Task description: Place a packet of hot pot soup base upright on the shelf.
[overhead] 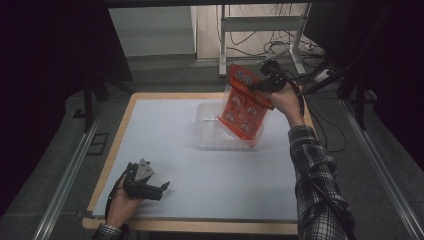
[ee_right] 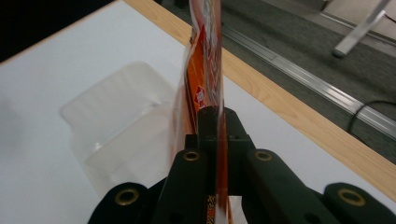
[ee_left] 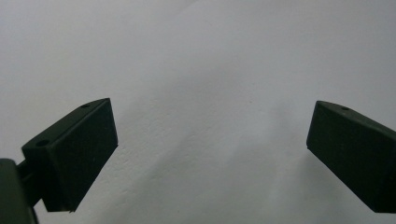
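High view: flat orange printed snack bag pinched at its top edge by right gripper, hanging long-axis down into clear plastic tub; left gripper wide, empty, well nearside of tub.

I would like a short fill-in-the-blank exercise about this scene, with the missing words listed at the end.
1. The right hand-held gripper is shut on an orange ____ with round shapes on its front.
2. The orange packet hangs partly inside a clear plastic ____.
3. The jaws of the left hand-held gripper stand ____, with nothing between them.
4. The clear container stands on the ____ table top.

Missing words: packet; container; open; white
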{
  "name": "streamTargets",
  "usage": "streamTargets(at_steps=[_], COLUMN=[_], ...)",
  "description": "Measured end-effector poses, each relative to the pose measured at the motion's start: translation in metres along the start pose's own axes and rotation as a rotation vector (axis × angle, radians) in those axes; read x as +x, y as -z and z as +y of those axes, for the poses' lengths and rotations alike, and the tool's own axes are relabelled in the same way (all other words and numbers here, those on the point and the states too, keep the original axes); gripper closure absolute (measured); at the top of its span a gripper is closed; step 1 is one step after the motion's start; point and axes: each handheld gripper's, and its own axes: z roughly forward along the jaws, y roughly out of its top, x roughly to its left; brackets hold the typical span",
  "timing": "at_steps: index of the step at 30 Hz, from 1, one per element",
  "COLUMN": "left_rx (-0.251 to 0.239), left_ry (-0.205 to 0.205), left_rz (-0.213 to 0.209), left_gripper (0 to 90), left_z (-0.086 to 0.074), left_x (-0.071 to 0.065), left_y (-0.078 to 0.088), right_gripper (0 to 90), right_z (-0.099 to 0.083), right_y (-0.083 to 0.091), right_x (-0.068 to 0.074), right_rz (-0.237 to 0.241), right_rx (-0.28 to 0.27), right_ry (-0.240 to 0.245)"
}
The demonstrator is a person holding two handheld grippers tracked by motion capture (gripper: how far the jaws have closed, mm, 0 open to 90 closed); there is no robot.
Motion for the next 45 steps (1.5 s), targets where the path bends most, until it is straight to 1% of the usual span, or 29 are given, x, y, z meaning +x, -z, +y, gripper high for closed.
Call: streamTargets(at_steps=[2, 5, 7, 9, 10, 11, 12, 14, 15, 16, 19, 22, 28, 34, 38, 45], left_rx=[0.000, 0.005, 0.001, 0.002, 0.003, 0.003, 0.001, 0.003, 0.003, 0.005, 0.007, 0.007, 0.007, 0.000, -0.004, -0.005], left_ry=[0.000, -0.008, -0.003, -0.005, -0.006, -0.006, -0.004, -0.007, -0.007, -0.011, -0.013, -0.014, -0.014, -0.015, -0.013, -0.013], left_rz=[0.000, 0.002, 0.001, 0.001, 0.001, 0.001, 0.000, -0.002, -0.002, -0.002, 0.000, 0.000, 0.001, 0.001, 0.001, 0.001], left_gripper=[1.6, 1.7, 1.6, 1.7, 1.7, 1.7, 1.7, 1.7, 1.7, 1.7, 1.7, 1.7, 1.7, 1.7, 1.7, 1.7], left_z=[0.000, 0.000, 0.000, 0.000, 0.000, 0.000, 0.000, 0.000, 0.000, 0.000, 0.000, 0.000, 0.000, 0.001, 0.001, 0.001], left_x=[0.000, 0.000, 0.000, 0.000, 0.000, 0.000, -0.001, -0.001, -0.001, -0.001, -0.002, -0.002, -0.002, -0.002, -0.001, -0.001], left_y=[0.000, 0.000, -0.001, 0.000, 0.000, 0.000, -0.001, -0.001, -0.001, -0.001, -0.001, -0.002, -0.001, 0.000, 0.000, 0.000], right_gripper=[88.6, 87.7, 86.7, 84.9, 83.7, 83.7, 82.1, 79.8, 78.5, 76.8, 69.3, 59.5, 44.1, 34.5, 29.6, 22.3], right_z=[-0.004, -0.008, -0.009, -0.011, -0.012, -0.012, -0.014, -0.016, -0.016, -0.016, -0.014, -0.012, -0.009, -0.004, -0.003, -0.005], right_y=[-0.002, -0.005, -0.007, -0.009, -0.010, -0.010, -0.011, -0.012, -0.011, -0.011, -0.008, -0.006, 0.001, 0.008, 0.011, 0.019], right_x=[-0.005, -0.011, -0.014, -0.017, -0.019, -0.019, -0.022, -0.024, -0.025, -0.024, -0.019, -0.017, -0.013, -0.007, -0.004, -0.005], right_rz=[-0.034, -0.053, -0.073, -0.089, -0.099, -0.099, -0.125, -0.144, -0.150, -0.150, -0.162, -0.156, -0.145, -0.145, -0.159, -0.171], right_rx=[0.001, -0.021, -0.025, -0.028, -0.026, -0.026, -0.020, -0.005, 0.000, -0.001, 0.000, -0.004, -0.048, -0.071, -0.073, -0.082], right_ry=[-0.011, -0.031, -0.043, -0.068, -0.075, -0.075, -0.085, -0.116, -0.122, -0.121, -0.099, -0.090, -0.081, -0.050, -0.032, -0.026])
